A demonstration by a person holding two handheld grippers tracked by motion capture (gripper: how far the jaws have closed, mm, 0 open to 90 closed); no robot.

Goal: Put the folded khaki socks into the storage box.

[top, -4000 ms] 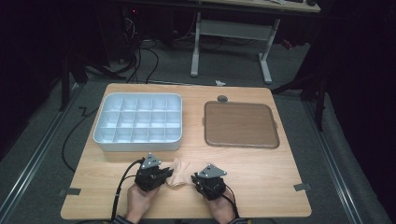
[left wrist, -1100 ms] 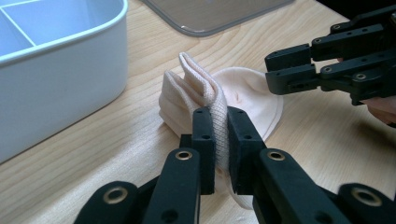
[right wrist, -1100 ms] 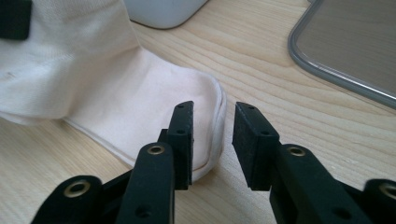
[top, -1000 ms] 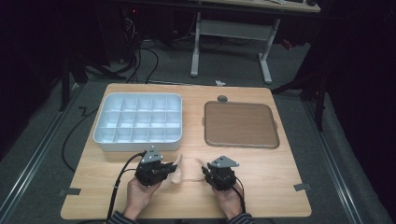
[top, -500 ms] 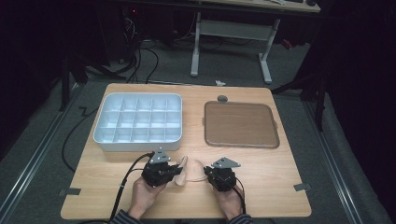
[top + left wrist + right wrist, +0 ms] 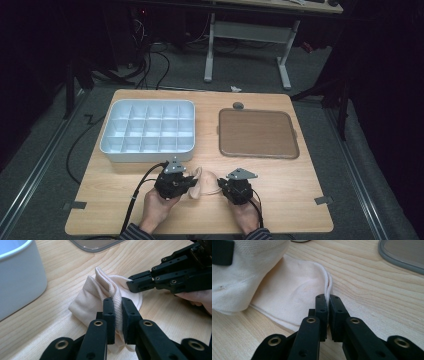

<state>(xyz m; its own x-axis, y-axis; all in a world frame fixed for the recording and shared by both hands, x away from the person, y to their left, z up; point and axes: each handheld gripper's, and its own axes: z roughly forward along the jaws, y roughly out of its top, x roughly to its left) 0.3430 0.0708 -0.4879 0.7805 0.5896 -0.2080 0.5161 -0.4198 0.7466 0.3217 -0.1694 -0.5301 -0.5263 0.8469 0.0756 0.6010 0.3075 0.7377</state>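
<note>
Sock [image 6: 204, 182], pale peach and bunched, lies on the wooden table [image 6: 300, 190] near its front edge, between the two hands and in front of the white compartment tray [image 6: 148, 131] (the brown flat tray [image 6: 257, 133] sits well apart, farther back on the right). Left gripper [image 6: 117, 312] has its jaws clamped on the ribbed cuff, which stands up between the pads. Right gripper [image 6: 328, 311] has just been closing its jaws, and they now pinch the thin rounded edge of the sock against the tabletop.
</note>
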